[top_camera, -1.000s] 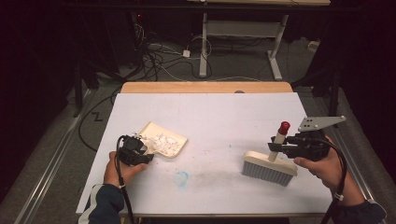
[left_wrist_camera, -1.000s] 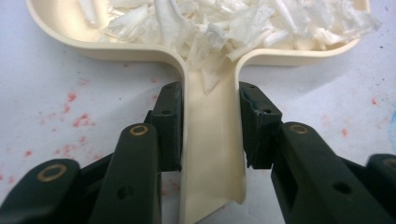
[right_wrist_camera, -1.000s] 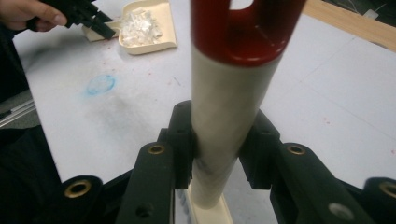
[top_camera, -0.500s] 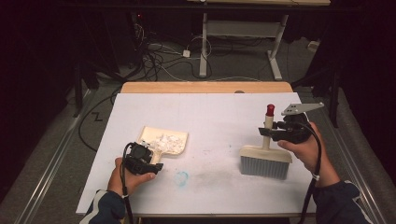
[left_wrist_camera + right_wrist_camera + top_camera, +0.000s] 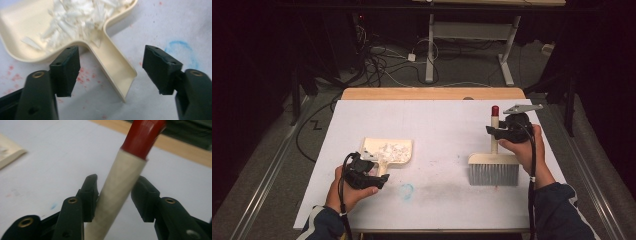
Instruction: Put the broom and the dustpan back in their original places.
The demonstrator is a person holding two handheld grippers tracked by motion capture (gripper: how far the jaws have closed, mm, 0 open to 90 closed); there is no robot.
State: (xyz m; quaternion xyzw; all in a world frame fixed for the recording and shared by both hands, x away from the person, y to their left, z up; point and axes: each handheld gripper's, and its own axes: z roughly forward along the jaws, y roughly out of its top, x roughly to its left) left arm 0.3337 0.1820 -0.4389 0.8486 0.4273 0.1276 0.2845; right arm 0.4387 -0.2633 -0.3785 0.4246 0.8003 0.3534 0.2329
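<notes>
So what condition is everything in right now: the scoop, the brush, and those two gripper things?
Dustpan: flat on the table, holding white scraps, handle lying free between the open jaws.
White scraps: piled inside the dustpan.
Brush: standing on its bristles, handle upright.
Left gripper: open, jaws either side of the dustpan handle.
Right gripper: shut on the brush handle.
Table: smudged with a blue mark.

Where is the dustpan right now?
In the high view the dustpan lies on the white table, left of centre, holding white scraps; its handle points at the open left gripper, between the fingers untouched.
</notes>
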